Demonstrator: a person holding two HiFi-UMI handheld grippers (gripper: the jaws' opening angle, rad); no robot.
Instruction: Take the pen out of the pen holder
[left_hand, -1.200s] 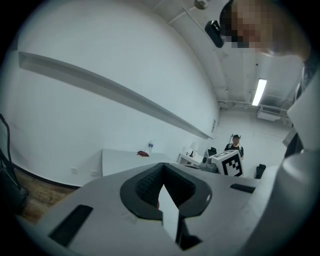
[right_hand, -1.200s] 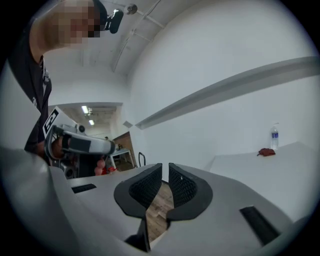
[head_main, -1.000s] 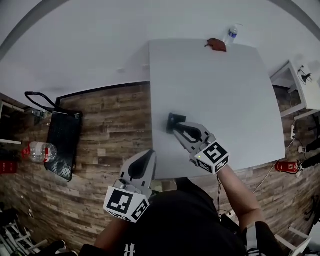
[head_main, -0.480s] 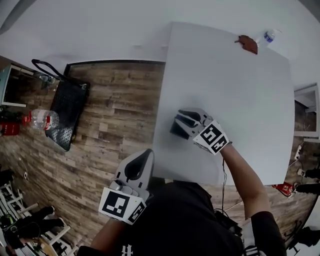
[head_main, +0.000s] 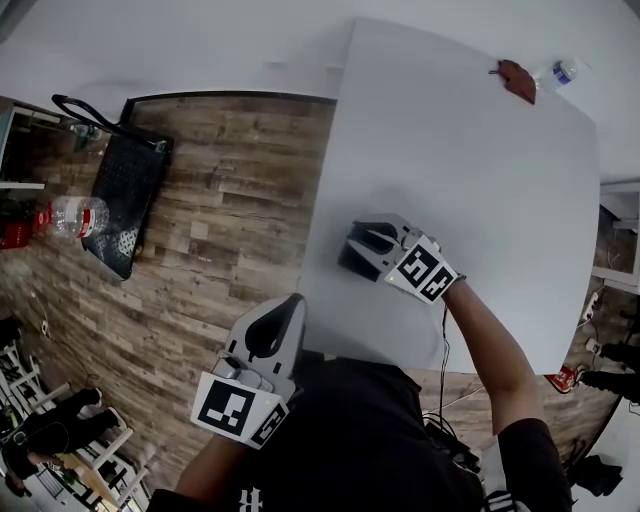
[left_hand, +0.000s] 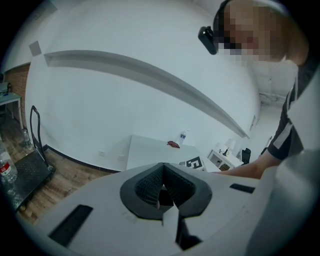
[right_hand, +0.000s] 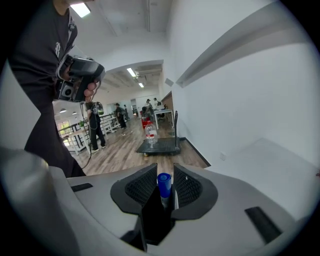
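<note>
Pen (right_hand: 164, 184), blue cap up, stands in the dark pen holder (head_main: 350, 262) w/ the right gripper (head_main: 373, 240) clamped on it. In the right gripper view the two ribbed pads sit tight on either side of the cap, and the holder's dark body shows just below, btwn the jaws. Holder stands on the white table (head_main: 470, 160), nr the table's left edge as the head view shows it and closer to the person's side than the far side. The right gripper comes at it from the person's side, marker cube toward the body, arm stretched out behind it. Left gripper (head_main: 292, 304) is well apart from the holder, held low in front of the person's dark shirt, by the table's near left corner, w/ the wood floor (head_main: 240, 200) under most of it. Its jaws are closed, tips meeting, nothing btwn them in the left gripper view. At the table's far corner lie a small brown object (head_main: 517, 80) and a small water bottle (head_main: 556, 73) just beside it. Off the table to the left, a black flat cart (head_main: 118, 200) sits on the floor nr the white wall, w/ a large bottle (head_main: 75, 215) at its edge; can't tell whether the bottle is on the cart or beside it. People stand in the room's far bg in the right gripper view.
</note>
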